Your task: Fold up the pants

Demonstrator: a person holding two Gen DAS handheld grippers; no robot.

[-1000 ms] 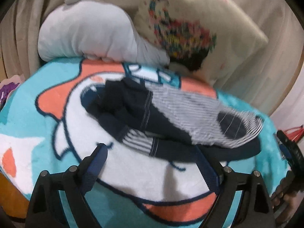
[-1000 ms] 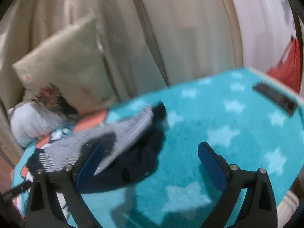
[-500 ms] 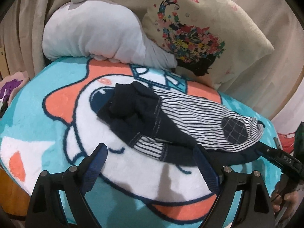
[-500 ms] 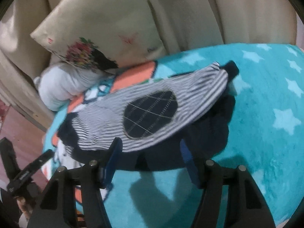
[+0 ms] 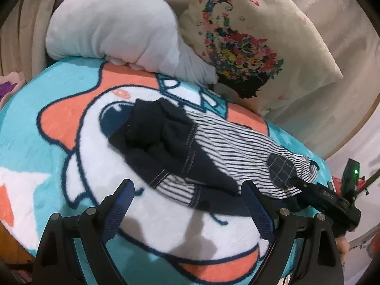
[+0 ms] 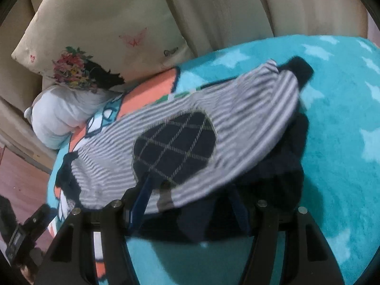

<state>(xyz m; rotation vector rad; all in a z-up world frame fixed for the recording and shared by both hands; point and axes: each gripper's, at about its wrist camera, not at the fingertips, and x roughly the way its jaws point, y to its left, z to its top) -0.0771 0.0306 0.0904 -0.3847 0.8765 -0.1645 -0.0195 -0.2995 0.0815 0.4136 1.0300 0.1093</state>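
Note:
Small striped pants (image 5: 228, 147) with navy trim and a navy checked knee patch (image 6: 174, 147) lie crumpled on a teal cartoon blanket (image 5: 59, 142). My left gripper (image 5: 187, 211) is open and empty, just short of the pants' near edge. My right gripper (image 6: 190, 201) is open with its fingers pushed against the leg's near edge, one blue pad (image 6: 142, 197) over the striped cloth; it also shows in the left wrist view (image 5: 318, 192) at the leg end.
A grey plush pillow (image 5: 114, 23) and a cream flower-print cushion (image 5: 256, 40) lean against beige curtains (image 6: 285, 2) at the back of the blanket. The blanket's star-patterned part (image 6: 344, 118) extends to the right. Wooden floor (image 6: 21, 180) lies below left.
My right gripper has swung in from the starry side to the pants' leg and narrowed its opening over the cloth edge. My left gripper has crept slightly closer to the pants.

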